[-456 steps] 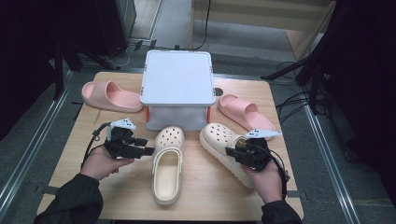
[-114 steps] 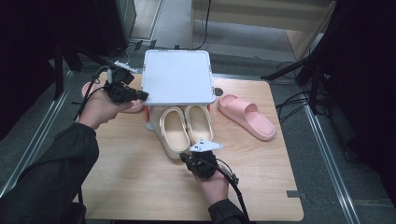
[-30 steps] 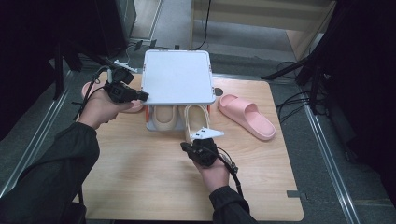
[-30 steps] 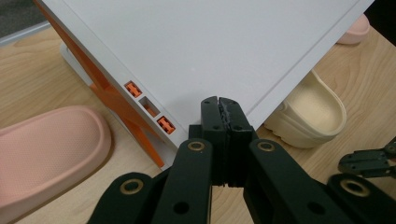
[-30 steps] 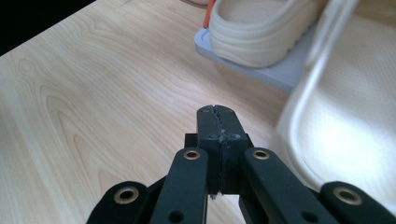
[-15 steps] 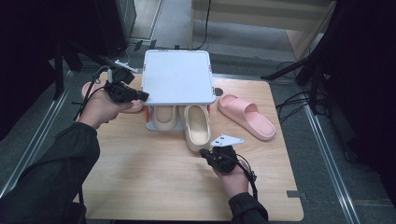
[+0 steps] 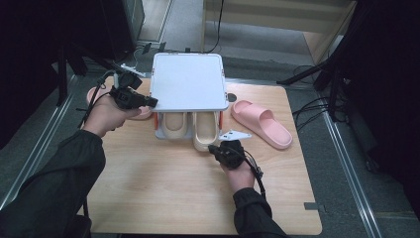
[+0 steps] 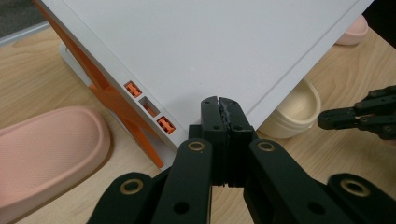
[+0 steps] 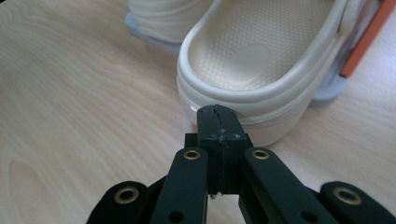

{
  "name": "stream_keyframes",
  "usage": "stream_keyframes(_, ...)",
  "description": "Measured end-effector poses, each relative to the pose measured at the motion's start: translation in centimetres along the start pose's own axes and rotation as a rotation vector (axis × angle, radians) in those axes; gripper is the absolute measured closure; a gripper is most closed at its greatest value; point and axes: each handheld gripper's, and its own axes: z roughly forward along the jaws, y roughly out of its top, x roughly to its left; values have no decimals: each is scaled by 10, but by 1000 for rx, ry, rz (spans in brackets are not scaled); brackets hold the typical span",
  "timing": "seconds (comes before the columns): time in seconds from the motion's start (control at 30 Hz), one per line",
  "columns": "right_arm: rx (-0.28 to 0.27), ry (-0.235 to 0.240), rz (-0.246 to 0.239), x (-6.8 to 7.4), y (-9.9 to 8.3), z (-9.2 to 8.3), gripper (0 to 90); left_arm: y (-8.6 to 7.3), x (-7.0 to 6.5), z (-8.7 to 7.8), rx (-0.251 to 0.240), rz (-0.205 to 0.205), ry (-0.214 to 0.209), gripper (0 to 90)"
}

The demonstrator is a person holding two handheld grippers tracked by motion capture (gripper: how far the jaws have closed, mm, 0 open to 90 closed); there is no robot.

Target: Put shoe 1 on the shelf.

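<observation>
I am wearing dark, loose long sleeves (image 7: 54, 183) that are covering both my forearms down to the wrists. My left gripper (image 7: 148, 101) is showing black linkage arms with brass-coloured rivets at the joints, a pale grey plate on top and a black cable looping behind it. My right gripper (image 7: 214, 148) is carrying a grey three-cornered plate (image 7: 234, 135), and its black cable is trailing back over my wrist. In both gripper views the black jaws are showing scuffed, greyish tips and small dark screws
</observation>
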Motion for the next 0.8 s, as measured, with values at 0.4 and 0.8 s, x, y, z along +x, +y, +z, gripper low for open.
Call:
stream_keyframes(0.4, -30, -22, 36, -9, 21, 27, 900, 1, 0, 0, 8, 13, -2, 895)
stream_keyframes(0.8, -34, -16, 74, -14, 25, 31, 888, -1, 2, 0, -11, -8, -12, 894)
